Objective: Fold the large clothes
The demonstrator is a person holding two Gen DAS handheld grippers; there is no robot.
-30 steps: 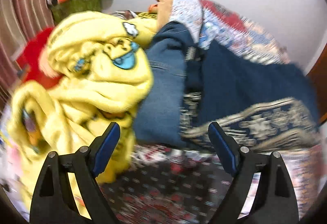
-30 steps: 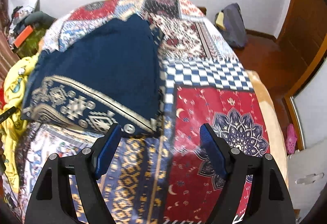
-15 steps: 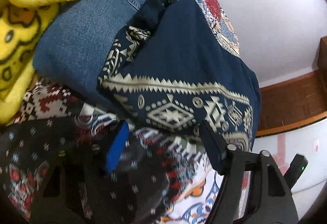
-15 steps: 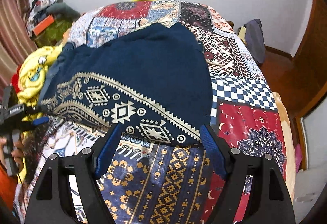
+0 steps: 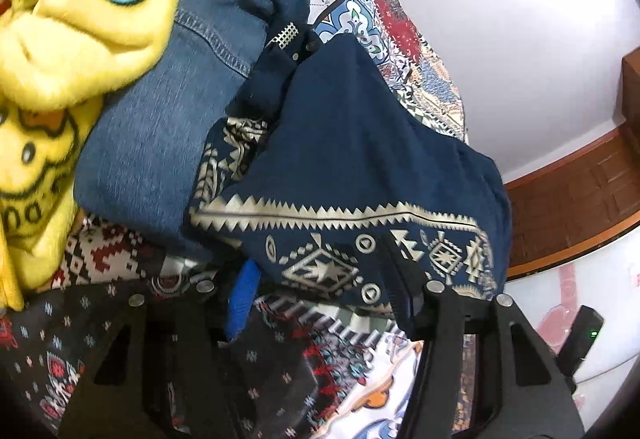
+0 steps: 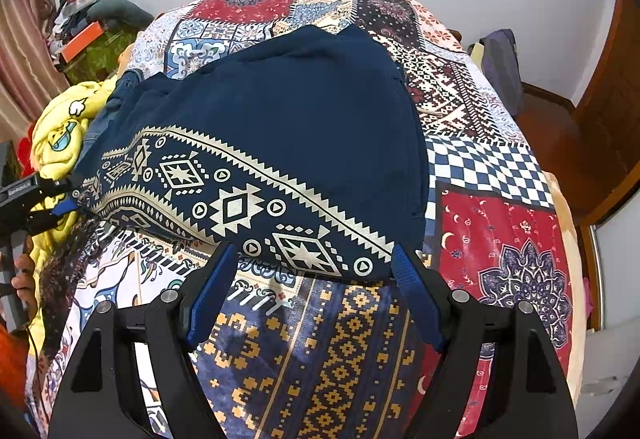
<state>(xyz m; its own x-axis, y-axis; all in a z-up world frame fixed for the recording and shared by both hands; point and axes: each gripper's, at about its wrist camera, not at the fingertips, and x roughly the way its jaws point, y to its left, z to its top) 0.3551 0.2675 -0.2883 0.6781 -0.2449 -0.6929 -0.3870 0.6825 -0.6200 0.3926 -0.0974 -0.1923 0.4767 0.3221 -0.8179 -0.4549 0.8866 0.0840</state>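
a: what is the navy garment [image 6: 304, 127] covering?
b: it is hiding the middle of the patchwork bedspread [image 6: 496, 223] and part of the denim piece [image 5: 160, 127].
a: and the edges?
b: the yellow blanket [image 5: 68, 23] is running off the left edge, blurring. the left gripper [image 5: 320, 291] fingertips are slipping beneath the hem.

My left wrist view sits low and close at the navy garment's [image 5: 360, 143] patterned hem, looking across the bed [image 5: 372, 3] toward the wall. My right wrist view looks down from higher, facing the same garment [image 6: 304, 111] and bed [image 6: 496, 223].
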